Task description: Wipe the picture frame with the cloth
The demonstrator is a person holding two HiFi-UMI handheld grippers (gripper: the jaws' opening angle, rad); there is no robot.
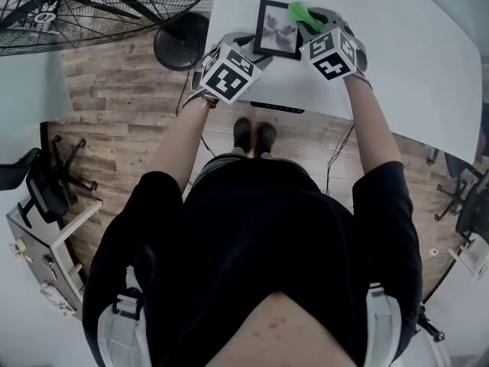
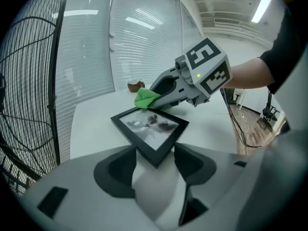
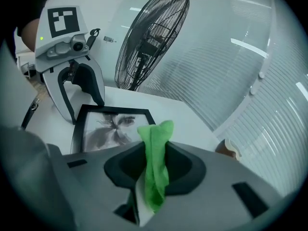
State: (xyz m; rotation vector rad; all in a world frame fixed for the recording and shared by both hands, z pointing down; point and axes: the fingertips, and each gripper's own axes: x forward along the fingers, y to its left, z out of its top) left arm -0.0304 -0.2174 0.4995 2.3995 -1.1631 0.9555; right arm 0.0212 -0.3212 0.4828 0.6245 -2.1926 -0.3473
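Note:
A black picture frame (image 1: 277,29) with a grey print lies flat on the white table (image 1: 412,67). My left gripper (image 2: 155,149) has its jaws round the frame's near corner (image 2: 153,154), pads against its edges. It also shows in the right gripper view, where this left gripper (image 3: 82,97) stands at the frame's (image 3: 113,129) left corner. My right gripper (image 3: 156,150) is shut on a green cloth (image 3: 155,170) that sticks up between its jaws. The cloth (image 2: 144,99) hangs just over the frame's far edge, with the right gripper (image 1: 315,23) behind it.
A large black floor fan (image 1: 76,6) stands left of the table, its round base (image 1: 182,40) by the table's corner. A small brown cup (image 2: 135,85) sits at the far side of the table. Office chairs (image 1: 38,182) and cables stand on the wooden floor.

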